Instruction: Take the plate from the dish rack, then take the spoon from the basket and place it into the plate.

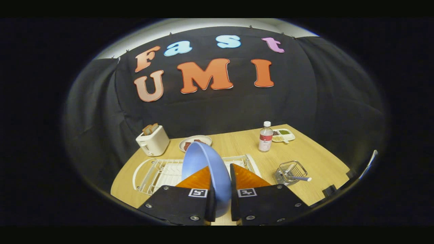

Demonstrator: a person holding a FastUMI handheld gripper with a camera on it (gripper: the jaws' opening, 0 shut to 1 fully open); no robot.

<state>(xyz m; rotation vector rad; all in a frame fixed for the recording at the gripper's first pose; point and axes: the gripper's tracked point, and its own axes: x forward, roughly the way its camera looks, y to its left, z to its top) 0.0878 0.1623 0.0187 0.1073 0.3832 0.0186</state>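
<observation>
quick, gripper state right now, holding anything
Gripper: shut on the blue plate, held on edge between both fingers above the white dish rack.

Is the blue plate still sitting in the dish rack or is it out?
Out. The blue plate stands on edge, clamped between the tool's two fingers, held above the white dish rack behind it.

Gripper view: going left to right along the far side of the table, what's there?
Toaster → small plate of food → bottle → divided tray. Nearer, the fingers are shut on the blue plate above the dish rack.
</observation>
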